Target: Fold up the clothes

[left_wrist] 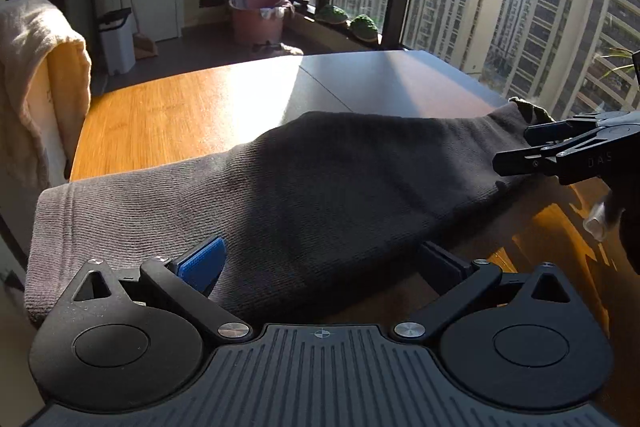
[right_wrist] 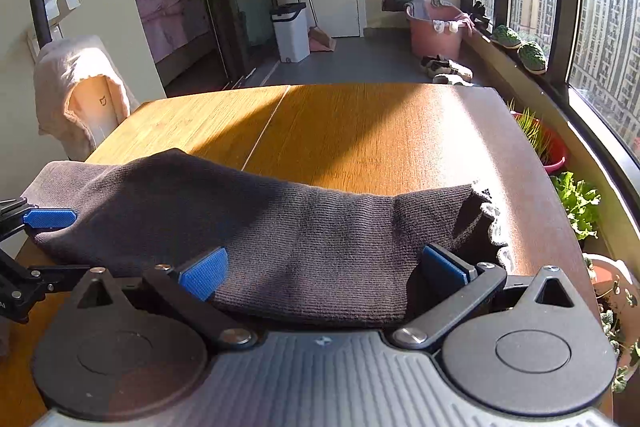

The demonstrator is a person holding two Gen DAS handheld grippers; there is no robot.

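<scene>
A dark grey knit garment (left_wrist: 320, 187) lies folded into a long band along the near edge of the wooden table (left_wrist: 168, 115), humped in the middle. My left gripper (left_wrist: 324, 261) is open, its blue pad (left_wrist: 204, 263) and dark pad standing wide apart on either side of the band's left part. My right gripper (right_wrist: 324, 267) is open too, straddling the garment (right_wrist: 280, 227) near its frayed right end (right_wrist: 488, 211). Each gripper shows in the other's view: the right gripper (left_wrist: 524, 147) at the cloth's right end, the left gripper (right_wrist: 44, 247) at its left end.
A chair draped with a beige towel (right_wrist: 76, 87) stands at the table's left. Potted plants (right_wrist: 576, 199) line the window sill on the right. A pink tub (right_wrist: 436, 27), a white bin (right_wrist: 290, 31) and shoes (right_wrist: 444, 67) sit on the floor beyond the table.
</scene>
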